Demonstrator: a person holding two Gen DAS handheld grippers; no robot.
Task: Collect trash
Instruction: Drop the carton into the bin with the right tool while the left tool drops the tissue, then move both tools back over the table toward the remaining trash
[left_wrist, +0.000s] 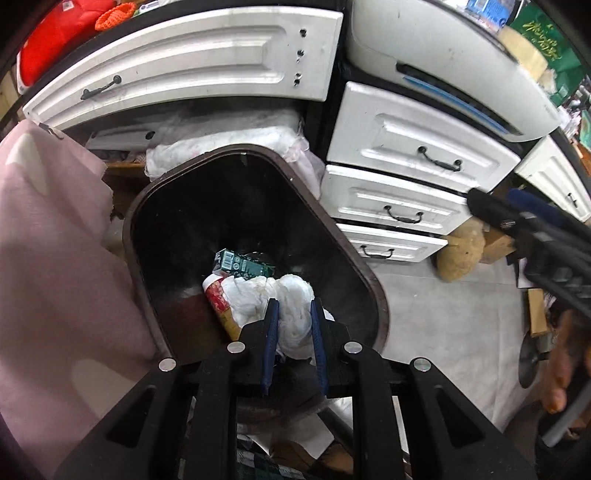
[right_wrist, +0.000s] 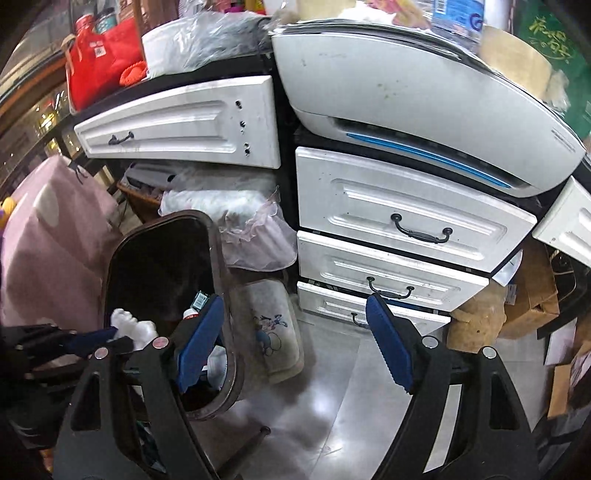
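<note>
Tissue (left_wrist: 295, 314), a crumpled white wad, sat clamped between the blue pads (left_wrist: 272, 325) of the left gripper (left_wrist: 293, 314), which hung over the open mouth of the bin (left_wrist: 373, 291). The wad bulged out past the fingertips and hung inside the bin's rim, above the litter at the bottom. Down there lay a green carton (left_wrist: 240, 264) and, just beside it, a red-and-yellow wrapper (left_wrist: 219, 302) (print unreadable), both partly hidden by the wad.

Seen from the right wrist, the same wad (right_wrist: 133, 326) showed white at the near side of the bin (right_wrist: 221, 258), with the left gripper (right_wrist: 107, 336) reaching in from the left edge. The right gripper (right_wrist: 295, 332) was held to the right of the bin, above the grey floor (right_wrist: 332, 387), its jaws wide apart and nothing between them; its left pad overlapped the bin's rim in that view, though whether it touched I could not tell.

Behind the bin stood white drawers (right_wrist: 399, 221) with dark handles, and a grey-white machine (right_wrist: 406, 99) with a blue stripe rested on top of them. A pale mat (right_wrist: 271, 325) with a cartoon mouse lay against the bin's right side. Pink cloth (left_wrist: 55, 240) hung to the left of the bin, and bagged white bundles (left_wrist: 229, 136) were piled behind it under a drawer.
</note>
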